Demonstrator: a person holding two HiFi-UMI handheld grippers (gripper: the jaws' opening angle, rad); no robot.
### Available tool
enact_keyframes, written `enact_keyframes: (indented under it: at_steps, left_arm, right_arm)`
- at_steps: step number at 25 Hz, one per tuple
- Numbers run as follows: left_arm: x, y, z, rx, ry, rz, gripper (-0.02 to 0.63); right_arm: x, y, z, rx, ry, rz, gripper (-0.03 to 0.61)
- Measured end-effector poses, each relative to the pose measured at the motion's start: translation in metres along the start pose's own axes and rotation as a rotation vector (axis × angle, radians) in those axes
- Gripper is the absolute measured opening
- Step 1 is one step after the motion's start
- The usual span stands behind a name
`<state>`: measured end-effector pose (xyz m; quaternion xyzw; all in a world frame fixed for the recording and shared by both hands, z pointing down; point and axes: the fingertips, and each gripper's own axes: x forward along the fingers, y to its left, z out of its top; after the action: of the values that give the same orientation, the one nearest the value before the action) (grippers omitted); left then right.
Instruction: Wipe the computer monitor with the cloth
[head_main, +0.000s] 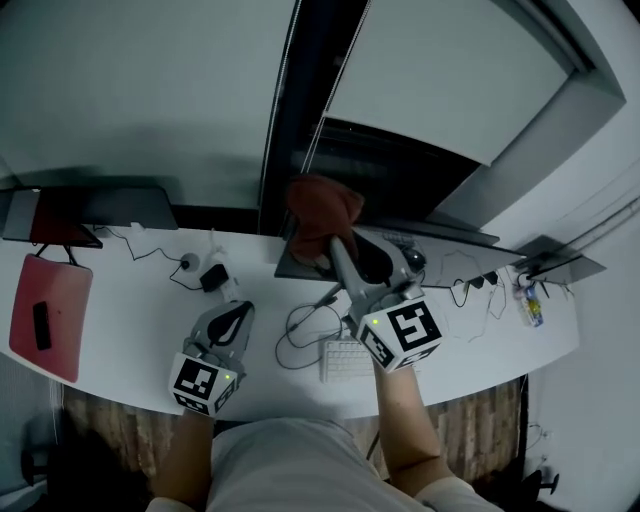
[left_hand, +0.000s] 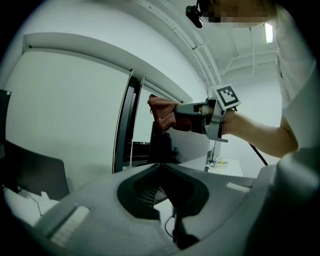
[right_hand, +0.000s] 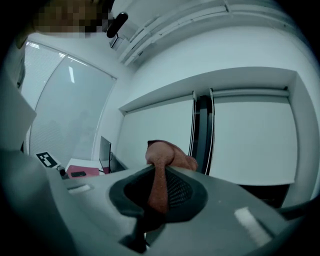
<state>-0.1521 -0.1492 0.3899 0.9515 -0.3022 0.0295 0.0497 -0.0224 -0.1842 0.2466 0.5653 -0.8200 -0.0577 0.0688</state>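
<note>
A reddish-brown cloth (head_main: 322, 215) is bunched at the upper left corner of the dark computer monitor (head_main: 440, 234) on the white desk. My right gripper (head_main: 338, 250) is shut on the cloth, which hangs pinched between the jaws in the right gripper view (right_hand: 161, 170). In the left gripper view the cloth (left_hand: 161, 112) sits against the top edge of the monitor (left_hand: 162, 145), and the right gripper (left_hand: 175, 116) reaches in from the right. My left gripper (head_main: 238, 312) hovers low over the desk, left of the monitor, shut on nothing (left_hand: 161, 166).
A white keyboard (head_main: 347, 358) lies in front of the monitor with looped cables beside it. A red laptop sleeve (head_main: 50, 300) and a second dark monitor (head_main: 120, 208) are at the left. A black adapter (head_main: 212, 277) lies mid-desk. Small items (head_main: 530, 300) sit at the right end.
</note>
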Motion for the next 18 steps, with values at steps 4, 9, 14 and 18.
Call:
enact_keyframes:
  at_steps: [4,9,14,18]
  left_arm:
    - [-0.008,0.012,-0.009,-0.028,0.008,0.056,0.009]
    - [-0.015,0.021,-0.016,-0.046,0.008,0.079,0.009]
    - [-0.013,0.022,-0.022,-0.045,0.03,0.046,0.009]
    - [-0.008,0.02,-0.027,-0.035,0.047,0.01,0.009]
  right_arm:
    - [0.02,0.0,-0.008,-0.068,0.068,0.011,0.049]
    - [0.035,0.002,-0.024,-0.124,0.167,0.017,0.049]
    - [0.04,0.001,-0.033,-0.182,0.235,0.008,0.049]
    - [0.037,-0.006,-0.036,-0.181,0.256,-0.007,0.049]
